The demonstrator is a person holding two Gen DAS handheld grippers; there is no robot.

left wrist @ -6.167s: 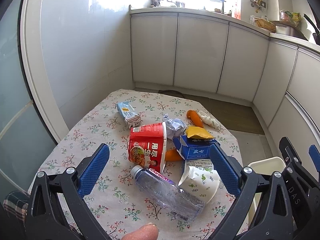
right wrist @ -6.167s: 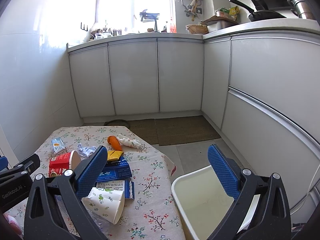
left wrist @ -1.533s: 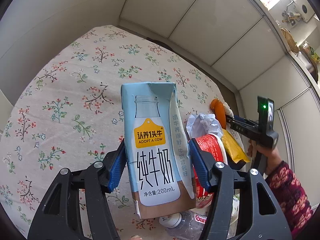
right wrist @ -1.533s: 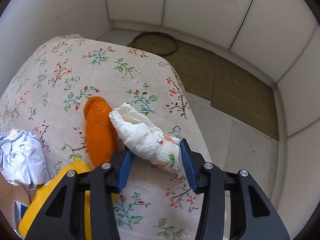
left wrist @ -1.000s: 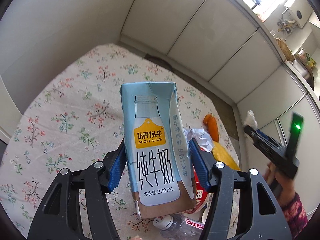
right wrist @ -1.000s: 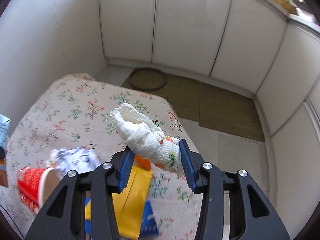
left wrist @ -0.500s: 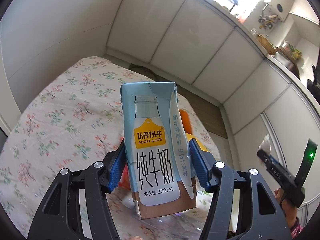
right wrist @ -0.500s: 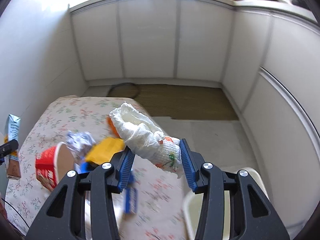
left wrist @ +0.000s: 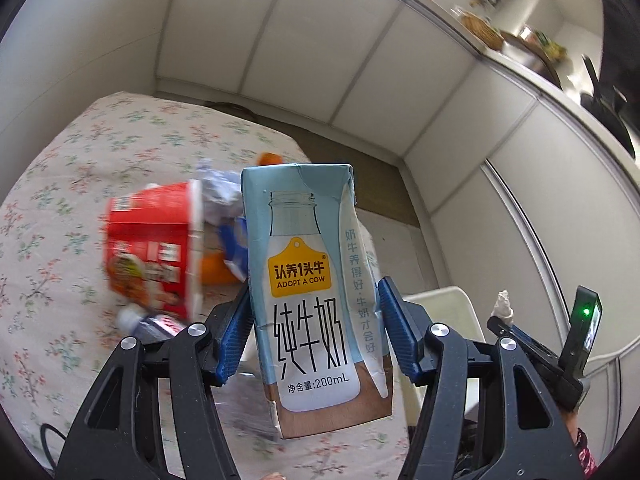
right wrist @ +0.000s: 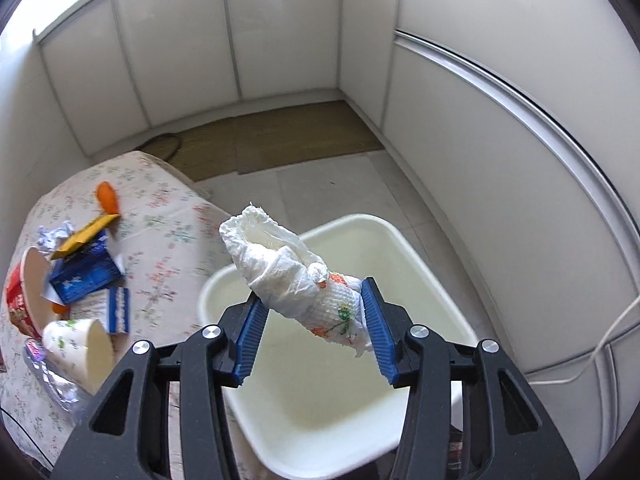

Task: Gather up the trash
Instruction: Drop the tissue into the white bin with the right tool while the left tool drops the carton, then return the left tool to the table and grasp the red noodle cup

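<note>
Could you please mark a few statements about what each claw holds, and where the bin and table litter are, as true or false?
1. The left claw grips an upright light-blue milk carton. True.
2. The right claw is open with nothing in it. False: it is shut on a crumpled white paper towel.
3. The paper towel hangs over the white plastic bin. True.
4. The red instant-noodle cup stands upright on the floral tablecloth. False: it lies on its side.
5. The bin already holds a clear bottle. False: the visible interior looks empty.
</note>
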